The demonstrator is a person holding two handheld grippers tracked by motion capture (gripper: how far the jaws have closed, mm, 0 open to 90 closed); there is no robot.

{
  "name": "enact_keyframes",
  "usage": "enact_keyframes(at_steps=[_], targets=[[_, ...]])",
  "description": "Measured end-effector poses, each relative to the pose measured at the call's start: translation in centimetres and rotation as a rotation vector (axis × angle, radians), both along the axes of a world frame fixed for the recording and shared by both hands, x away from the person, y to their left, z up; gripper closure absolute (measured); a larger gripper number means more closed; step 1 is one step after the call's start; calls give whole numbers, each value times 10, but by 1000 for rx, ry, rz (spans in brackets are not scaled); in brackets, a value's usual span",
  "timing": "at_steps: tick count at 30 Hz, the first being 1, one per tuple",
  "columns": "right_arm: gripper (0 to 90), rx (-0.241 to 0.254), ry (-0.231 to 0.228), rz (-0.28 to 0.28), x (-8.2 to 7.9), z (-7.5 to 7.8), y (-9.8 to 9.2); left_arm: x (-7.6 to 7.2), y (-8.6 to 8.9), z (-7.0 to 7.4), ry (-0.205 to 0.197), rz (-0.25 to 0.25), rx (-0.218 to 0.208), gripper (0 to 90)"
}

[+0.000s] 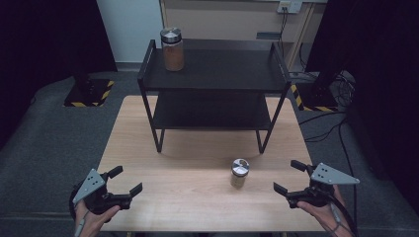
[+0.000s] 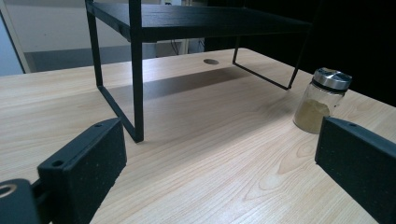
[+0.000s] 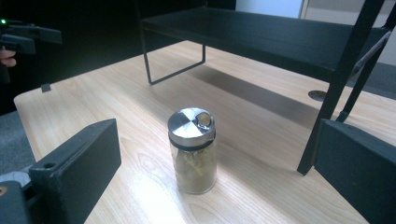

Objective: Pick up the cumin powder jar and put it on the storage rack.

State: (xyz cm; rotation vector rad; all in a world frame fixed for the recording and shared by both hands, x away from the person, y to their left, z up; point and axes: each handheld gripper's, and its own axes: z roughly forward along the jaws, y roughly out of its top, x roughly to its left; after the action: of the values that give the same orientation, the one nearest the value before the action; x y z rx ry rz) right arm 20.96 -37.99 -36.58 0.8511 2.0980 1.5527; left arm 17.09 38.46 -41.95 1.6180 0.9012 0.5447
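Pale wooden table (image 1: 163,163): small silver-lidded glass spice jar (image 3: 192,150) stands just ahead of the right gripper (image 1: 290,177), jaws apart, seemingly for grasping.

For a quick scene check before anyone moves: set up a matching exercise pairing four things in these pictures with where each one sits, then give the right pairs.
Things:
1. jar with reddish-brown filling
2. jar with tan filling
3. left gripper
4. right gripper

Places:
A. upright on the table in front of the rack
B. near the table's front right corner, jaws apart
C. top shelf of the black rack, left end
D. near the table's front left corner, jaws apart

Pairs: 1-C, 2-A, 3-D, 4-B
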Motion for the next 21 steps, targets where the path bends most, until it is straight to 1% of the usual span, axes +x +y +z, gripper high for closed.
enact_keyframes(at_steps=[4, 9, 11, 21], targets=[[16, -5, 10, 2, 4, 1, 2, 0, 0, 0, 0, -3, 2, 10], [17, -24, 18, 7, 8, 2, 7, 0, -1, 1, -1, -8, 7, 9], [17, -31, 29, 15, 11, 3, 9, 0, -1, 1, 0, -7, 7, 9], [21, -56, 48, 35, 23, 2, 20, 1, -1, 1, 1, -11, 8, 9]])
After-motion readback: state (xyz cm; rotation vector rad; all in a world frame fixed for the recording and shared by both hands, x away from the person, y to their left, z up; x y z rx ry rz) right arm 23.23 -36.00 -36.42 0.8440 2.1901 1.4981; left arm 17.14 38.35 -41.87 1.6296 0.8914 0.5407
